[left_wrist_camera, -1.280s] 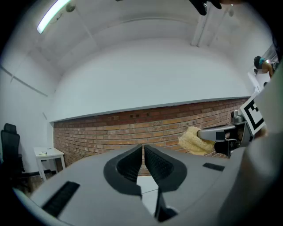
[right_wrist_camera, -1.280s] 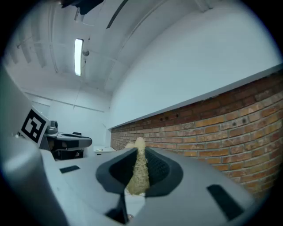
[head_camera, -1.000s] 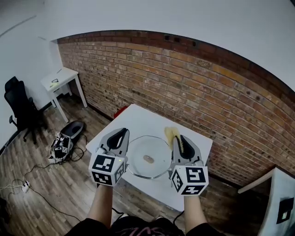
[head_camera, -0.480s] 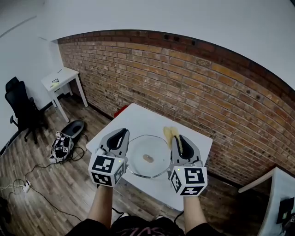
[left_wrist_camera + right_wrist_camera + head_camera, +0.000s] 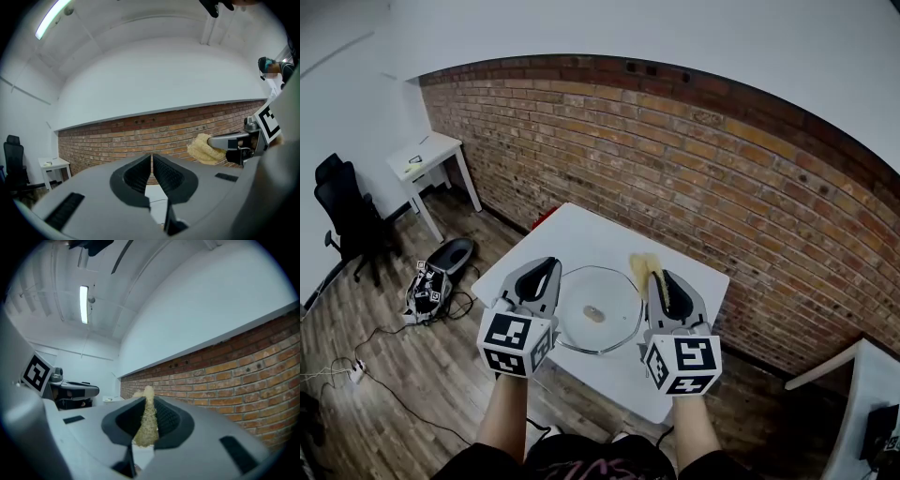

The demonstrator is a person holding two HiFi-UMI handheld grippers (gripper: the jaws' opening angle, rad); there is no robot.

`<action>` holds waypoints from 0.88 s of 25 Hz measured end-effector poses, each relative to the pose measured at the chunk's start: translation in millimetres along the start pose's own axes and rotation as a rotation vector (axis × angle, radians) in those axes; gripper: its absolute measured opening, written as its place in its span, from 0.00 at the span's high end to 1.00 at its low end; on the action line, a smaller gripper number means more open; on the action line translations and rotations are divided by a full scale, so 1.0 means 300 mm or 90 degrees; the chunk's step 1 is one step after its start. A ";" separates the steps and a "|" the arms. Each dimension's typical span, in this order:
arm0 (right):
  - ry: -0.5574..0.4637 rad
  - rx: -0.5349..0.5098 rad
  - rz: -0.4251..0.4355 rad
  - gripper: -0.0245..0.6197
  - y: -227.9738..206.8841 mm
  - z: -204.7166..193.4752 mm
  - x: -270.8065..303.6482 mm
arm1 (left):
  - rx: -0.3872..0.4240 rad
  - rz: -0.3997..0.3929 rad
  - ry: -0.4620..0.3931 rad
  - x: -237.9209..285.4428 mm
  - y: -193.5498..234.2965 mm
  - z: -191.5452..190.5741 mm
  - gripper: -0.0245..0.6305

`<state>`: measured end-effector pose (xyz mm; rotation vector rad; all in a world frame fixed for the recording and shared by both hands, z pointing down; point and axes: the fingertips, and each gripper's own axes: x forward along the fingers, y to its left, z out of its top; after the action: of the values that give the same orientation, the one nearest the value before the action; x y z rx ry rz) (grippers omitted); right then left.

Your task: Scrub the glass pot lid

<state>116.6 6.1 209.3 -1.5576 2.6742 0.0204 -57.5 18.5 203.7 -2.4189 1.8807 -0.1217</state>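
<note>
The glass pot lid point(image 5: 600, 322) is seen lying flat on the white surface point(image 5: 581, 246), its small knob point(image 5: 593, 314) at the centre facing up. It is framed by the 2 hand-held grippers, 1 at each side of its rim, in the head view.

At the lid's left edge the left hand-held gripper point(image 5: 546, 269) is held with its jaws pointing away towards the brick wall point(image 5: 675, 159). In the left gripper view its ribbed pads point(image 5: 140, 172) are brought right together, only a hairline seam is left between them, and nothing is gripped. Whether this hand-held gripper touches the lid cannot be told.

At the lid's right edge the right hand-held gripper point(image 5: 661, 281) is clamped on a yellow fibrous scrubber point(image 5: 645, 266). In the right gripper view the scrubber is pinched thin between the 2 pads, and a tuft is seen poking out beyond the jaw tips. From the left gripper view the same scrubber is caught as a pale, ragged wad at the tip of the right hand-held gripper, held up against the bricks.

Beyond the surface, a wooden floor point(image 5: 384, 375) is shown, with a small white side table point(image 5: 427, 155) and a black office chair point(image 5: 347, 220) off to the left.
</note>
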 end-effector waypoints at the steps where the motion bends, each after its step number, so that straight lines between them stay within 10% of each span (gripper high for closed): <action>1: 0.001 0.001 0.004 0.88 -0.007 -0.002 -0.004 | 0.000 0.003 0.000 0.001 -0.011 0.001 0.93; 22: 0.026 0.001 0.006 0.87 -0.052 -0.091 0.149 | -0.011 0.002 0.029 0.149 0.080 -0.105 0.93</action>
<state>107.4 -41.4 234.7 -1.5615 2.7120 -0.0125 -73.0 -31.0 233.1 -2.4452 1.9111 -0.1613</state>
